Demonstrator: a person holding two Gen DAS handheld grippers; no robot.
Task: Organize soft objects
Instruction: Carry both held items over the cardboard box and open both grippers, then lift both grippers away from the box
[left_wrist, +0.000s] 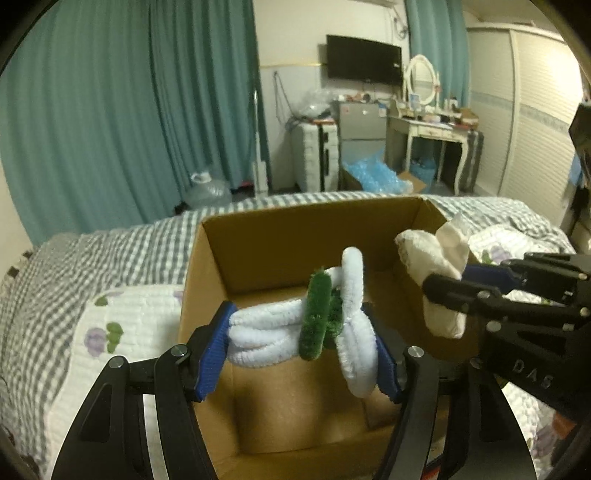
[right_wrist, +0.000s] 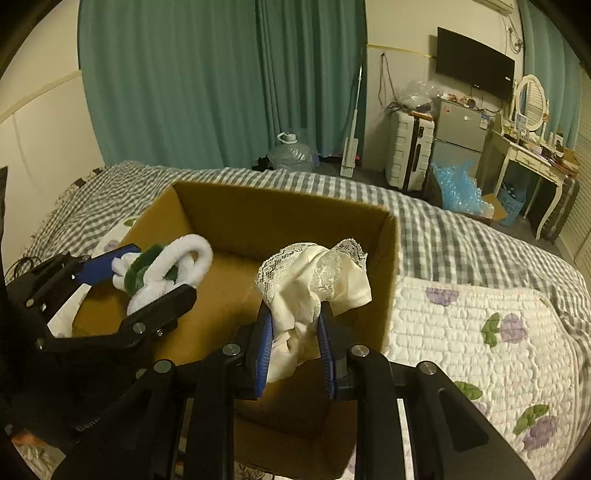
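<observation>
My left gripper (left_wrist: 301, 332) is shut on a white and green fuzzy knotted toy (left_wrist: 295, 325) and holds it above the open cardboard box (left_wrist: 210, 258). My right gripper (right_wrist: 295, 321) is shut on a cream lace-trimmed cloth (right_wrist: 314, 277), also above the box (right_wrist: 391, 266). In the left wrist view the right gripper (left_wrist: 454, 280) enters from the right with the cloth (left_wrist: 432, 266). In the right wrist view the left gripper (right_wrist: 144, 273) enters from the left with the toy (right_wrist: 162, 266). The box floor that shows is bare.
The box stands on a bed with a grey checked cover (right_wrist: 461, 229) and a white quilted blanket with purple flowers (right_wrist: 480, 350). Beyond the bed are teal curtains (left_wrist: 110, 110), a water jug (right_wrist: 291, 151), a suitcase, a small fridge and a dressing table (left_wrist: 428, 125).
</observation>
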